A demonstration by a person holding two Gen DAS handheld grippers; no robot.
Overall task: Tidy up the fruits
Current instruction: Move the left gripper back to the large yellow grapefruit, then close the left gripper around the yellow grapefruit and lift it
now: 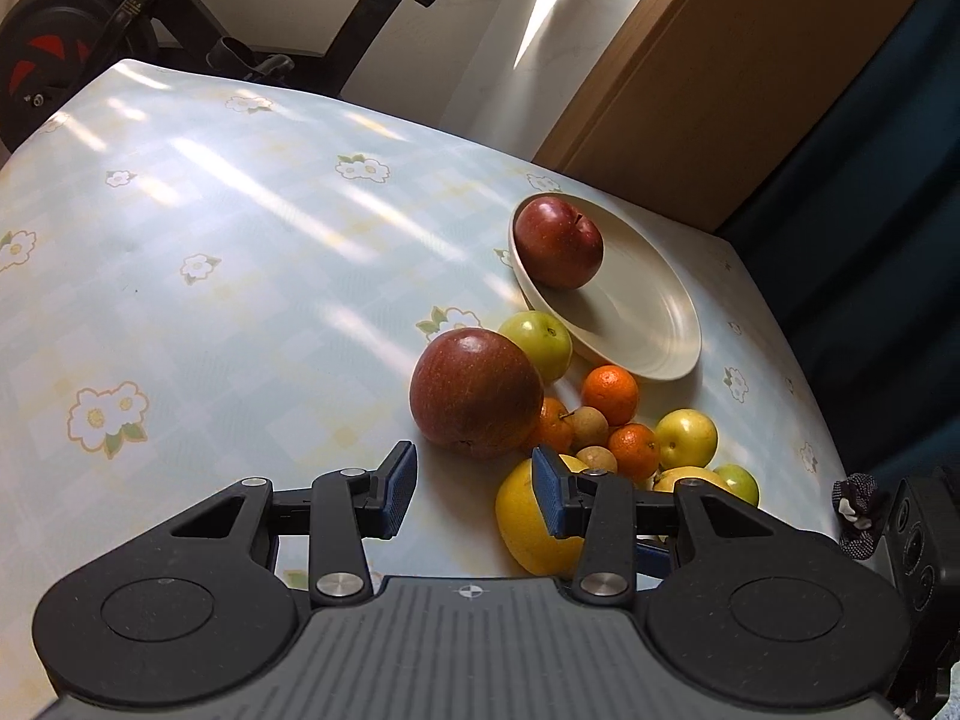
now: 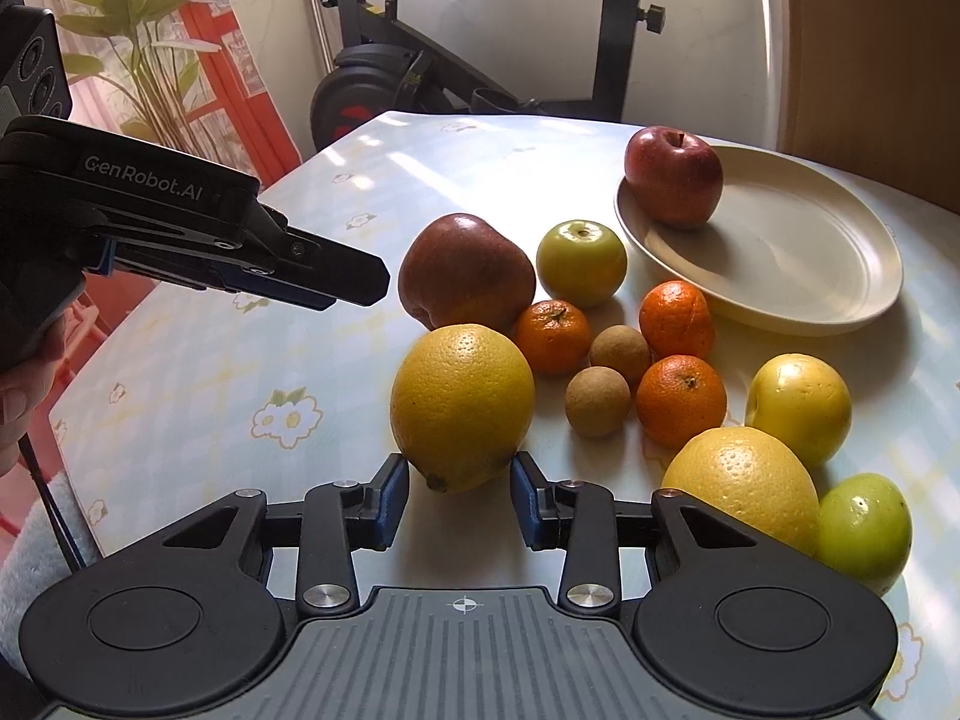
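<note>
My right gripper (image 2: 459, 495) is shut on a large yellow citrus (image 2: 462, 405), its blue pads pressed against the fruit's lower sides on the flowered tablecloth. My left gripper (image 1: 474, 489) is open, with only cloth between its pads. A big red apple (image 1: 474, 393) lies just beyond its fingertips. In the right wrist view the left gripper (image 2: 354, 282) comes in from the left, pointing at that apple (image 2: 465, 270). A second red apple (image 2: 672, 177) sits in the cream plate (image 2: 798, 258). The held citrus (image 1: 522, 516) is partly hidden behind the left gripper's right finger.
Loose fruit beside the plate: a green apple (image 2: 581, 263), three mandarins (image 2: 552, 336), two small brown fruits (image 2: 620, 354), a yellow apple (image 2: 801, 399), another yellow citrus (image 2: 741, 486) and a green fruit (image 2: 864, 525). An exercise bike (image 2: 390, 90) stands beyond the table; a wooden cabinet (image 1: 720, 60) is at right.
</note>
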